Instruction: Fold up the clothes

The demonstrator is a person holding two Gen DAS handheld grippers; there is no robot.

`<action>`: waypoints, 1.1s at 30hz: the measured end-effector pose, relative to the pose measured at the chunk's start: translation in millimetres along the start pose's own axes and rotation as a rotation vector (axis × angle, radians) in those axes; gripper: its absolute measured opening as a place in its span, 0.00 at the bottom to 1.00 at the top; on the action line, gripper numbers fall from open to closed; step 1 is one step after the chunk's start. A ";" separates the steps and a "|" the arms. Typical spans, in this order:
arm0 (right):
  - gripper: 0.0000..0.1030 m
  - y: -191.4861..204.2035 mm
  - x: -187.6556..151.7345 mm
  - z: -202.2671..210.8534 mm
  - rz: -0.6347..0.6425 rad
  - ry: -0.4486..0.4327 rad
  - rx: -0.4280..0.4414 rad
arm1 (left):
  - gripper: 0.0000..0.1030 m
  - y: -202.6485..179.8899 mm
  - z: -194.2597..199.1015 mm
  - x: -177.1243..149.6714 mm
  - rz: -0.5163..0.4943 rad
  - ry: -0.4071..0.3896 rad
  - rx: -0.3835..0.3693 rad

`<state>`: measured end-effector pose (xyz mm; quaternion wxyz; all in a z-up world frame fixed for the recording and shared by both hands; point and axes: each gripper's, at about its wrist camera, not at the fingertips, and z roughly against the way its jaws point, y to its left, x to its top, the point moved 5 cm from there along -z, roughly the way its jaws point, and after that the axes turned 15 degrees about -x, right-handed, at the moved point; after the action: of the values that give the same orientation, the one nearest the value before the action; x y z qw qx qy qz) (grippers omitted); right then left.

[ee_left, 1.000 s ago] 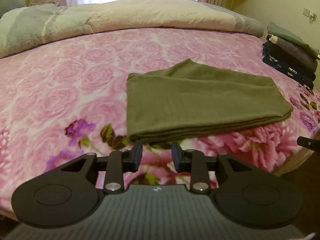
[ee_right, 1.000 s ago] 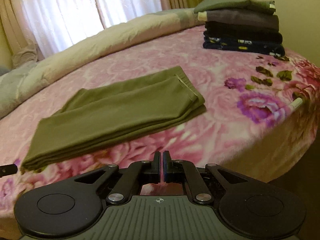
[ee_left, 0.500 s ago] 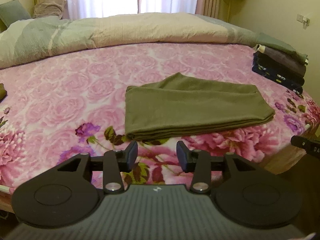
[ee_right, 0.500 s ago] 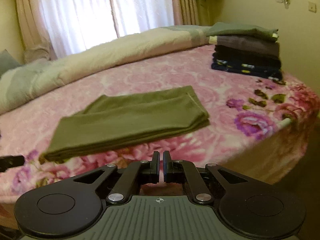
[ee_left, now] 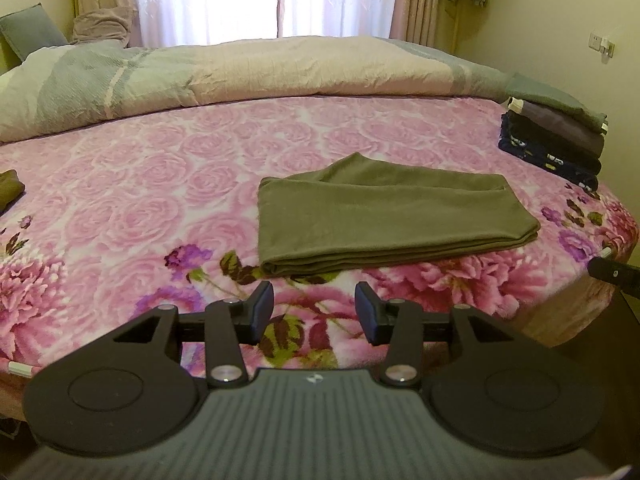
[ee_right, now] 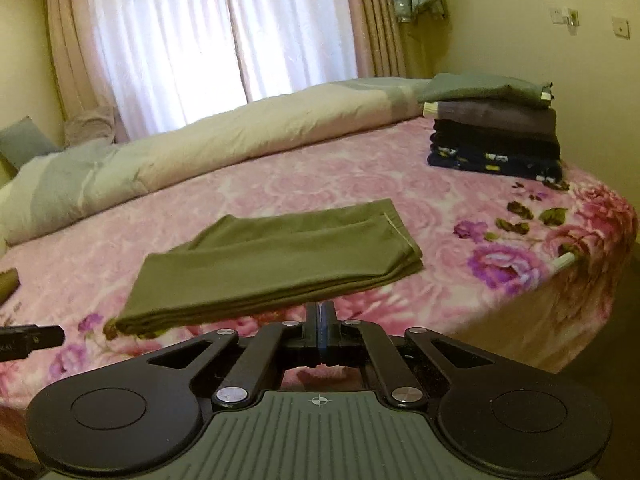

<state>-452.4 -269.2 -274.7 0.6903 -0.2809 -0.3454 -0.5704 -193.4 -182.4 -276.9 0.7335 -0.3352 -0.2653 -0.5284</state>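
An olive green garment (ee_left: 380,216) lies folded into a flat rectangle on the pink flowered bed cover (ee_left: 120,200), near the front edge. My left gripper (ee_left: 314,312) hovers in front of its near left corner, apart from it, open with nothing between the jaws. In the right wrist view the same garment (ee_right: 280,264) lies just beyond my right gripper (ee_right: 320,320), which is shut and empty, above the garment's near edge. No gripper touches the cloth.
A stack of several folded clothes (ee_left: 556,140) sits at the bed's right side (ee_right: 496,128). A rolled duvet (ee_left: 240,76) runs along the back. Another olive piece (ee_left: 8,188) lies at the far left. The bed edge drops off below the grippers.
Both grippers pulled back and upward, so the garment looks smaller and farther. The left jaws spread wider. The small gap between the right jaws shut.
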 end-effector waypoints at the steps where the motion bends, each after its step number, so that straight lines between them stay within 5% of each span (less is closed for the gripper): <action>1: 0.00 0.8 -0.4 -2.7 0.006 0.015 -0.019 | 0.40 0.2 0.7 -0.3 0.001 0.000 0.000; 23: 0.00 7.6 -11.7 -4.2 0.090 0.014 -0.050 | 0.41 3.4 -6.3 -9.3 0.013 0.026 -0.002; 28: 0.00 7.3 -10.8 5.7 0.087 -0.039 0.036 | 0.41 3.5 -11.1 -10.8 0.013 0.037 -0.004; 33: 0.00 7.0 -11.6 -15.0 0.103 0.047 -0.072 | 0.41 0.0 -17.0 -10.9 0.006 0.050 -0.011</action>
<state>-444.5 -272.7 -292.9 0.7162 -0.3097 -0.2934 -0.5524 -196.0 -189.0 -295.8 0.7397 -0.3264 -0.2430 -0.5360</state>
